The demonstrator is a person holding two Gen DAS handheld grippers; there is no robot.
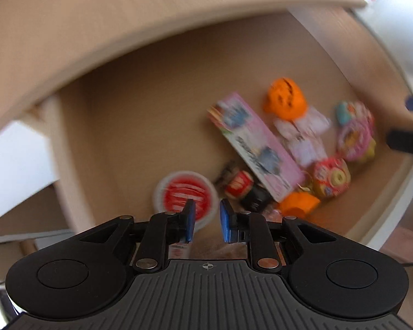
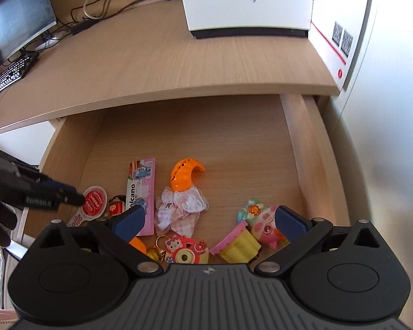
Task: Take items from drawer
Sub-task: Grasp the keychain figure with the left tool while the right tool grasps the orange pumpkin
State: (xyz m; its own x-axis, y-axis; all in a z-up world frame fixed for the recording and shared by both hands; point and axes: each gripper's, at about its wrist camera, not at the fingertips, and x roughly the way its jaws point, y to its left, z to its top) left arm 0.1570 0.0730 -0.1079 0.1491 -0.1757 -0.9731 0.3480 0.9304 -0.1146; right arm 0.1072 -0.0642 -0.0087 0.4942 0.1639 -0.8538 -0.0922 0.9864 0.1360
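Note:
The wooden drawer stands pulled out, with toys along its front. My left gripper hangs over the front left, its blue pads a narrow gap apart with nothing between them, just above a round red tag. The right wrist view shows the left gripper with its tips at that red tag. My right gripper is wide open over the front middle. Below it lie a pink checked doll dress, a pink pig toy and a camera toy. The left wrist view is blurred.
A pink box, an orange toy and a yellow cupcake toy also lie in the drawer. Above it, the desk top carries a white box, a monitor, a keyboard and cables.

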